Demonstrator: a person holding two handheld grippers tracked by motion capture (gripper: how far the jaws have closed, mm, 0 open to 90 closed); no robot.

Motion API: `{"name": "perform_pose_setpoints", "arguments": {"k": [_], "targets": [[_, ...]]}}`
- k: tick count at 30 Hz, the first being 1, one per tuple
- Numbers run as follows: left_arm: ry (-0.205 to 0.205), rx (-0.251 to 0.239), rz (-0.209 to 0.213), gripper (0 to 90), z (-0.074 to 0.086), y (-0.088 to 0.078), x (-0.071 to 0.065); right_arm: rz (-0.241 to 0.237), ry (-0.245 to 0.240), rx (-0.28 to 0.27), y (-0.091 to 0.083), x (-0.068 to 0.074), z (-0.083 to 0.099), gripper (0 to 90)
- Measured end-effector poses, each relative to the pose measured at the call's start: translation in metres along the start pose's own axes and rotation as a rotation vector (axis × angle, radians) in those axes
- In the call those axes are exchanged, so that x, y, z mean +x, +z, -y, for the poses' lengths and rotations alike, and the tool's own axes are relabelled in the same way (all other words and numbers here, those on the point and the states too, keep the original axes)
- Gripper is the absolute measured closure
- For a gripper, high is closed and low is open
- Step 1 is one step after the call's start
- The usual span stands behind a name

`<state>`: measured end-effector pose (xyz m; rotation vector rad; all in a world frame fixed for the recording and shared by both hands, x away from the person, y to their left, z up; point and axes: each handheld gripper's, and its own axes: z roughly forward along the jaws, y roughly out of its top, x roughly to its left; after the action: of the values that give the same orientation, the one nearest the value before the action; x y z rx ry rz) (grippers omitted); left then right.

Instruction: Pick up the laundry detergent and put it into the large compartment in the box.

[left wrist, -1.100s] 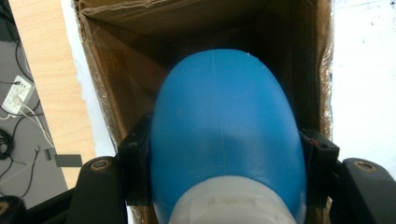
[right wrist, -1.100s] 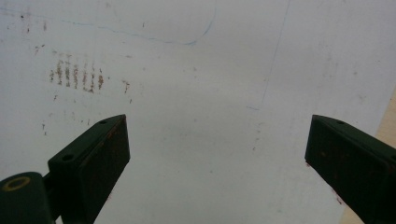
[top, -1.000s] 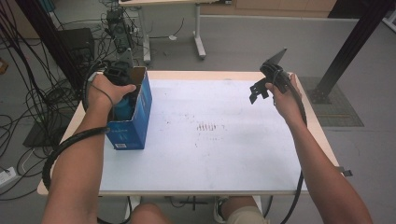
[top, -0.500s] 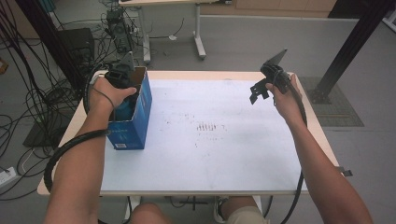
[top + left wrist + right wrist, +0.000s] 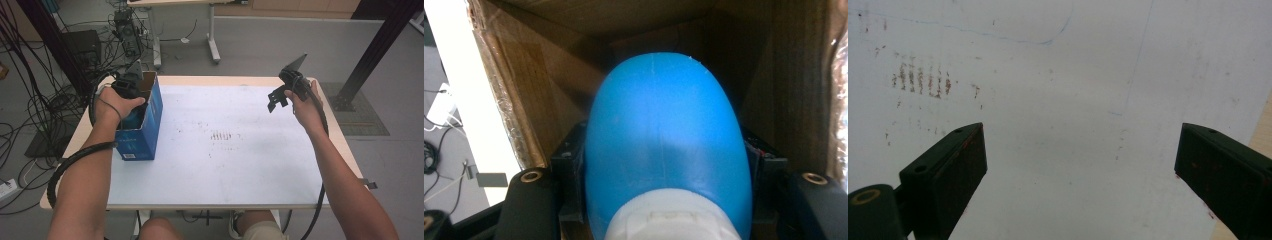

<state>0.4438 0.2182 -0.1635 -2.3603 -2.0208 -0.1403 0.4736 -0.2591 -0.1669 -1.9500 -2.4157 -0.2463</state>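
An open blue cardboard box (image 5: 145, 135) stands at the table's left side. My left gripper (image 5: 131, 92) reaches down into it from above, its tips hidden by the box wall. In the left gripper view a smooth blue rounded object (image 5: 664, 125) with a white end sits between the black fingers (image 5: 569, 170), which press on both its sides, with the brown box interior behind it. My right gripper (image 5: 276, 100) hovers over the table's far right, open, with its jaws wide apart; between them in the right gripper view (image 5: 1080, 170) there is only bare white tabletop.
The white table (image 5: 240, 170) carries a patch of small brown marks (image 5: 222, 136) near its middle. Cables and equipment (image 5: 75, 55) crowd the floor at the left. A black post (image 5: 380, 45) rises at the far right, and another table's legs (image 5: 212, 35) stand behind.
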Motion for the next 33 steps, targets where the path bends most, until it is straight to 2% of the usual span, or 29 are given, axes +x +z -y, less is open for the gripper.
{"name": "perform_pose_setpoints", "arguments": {"k": [9, 33], "targets": [[-0.01, -0.009, 0.008, 37.0, 0.0035, 0.0008, 0.0035, -0.001, -0.005, -0.002, 0.0007, 0.0016, 0.0002, 6.5], [-0.013, -0.012, 0.004, 37.1, 0.0007, 0.002, 0.0019, 0.001, 0.006, 0.004, 0.0001, -0.0021, 0.0, 6.5]]}}
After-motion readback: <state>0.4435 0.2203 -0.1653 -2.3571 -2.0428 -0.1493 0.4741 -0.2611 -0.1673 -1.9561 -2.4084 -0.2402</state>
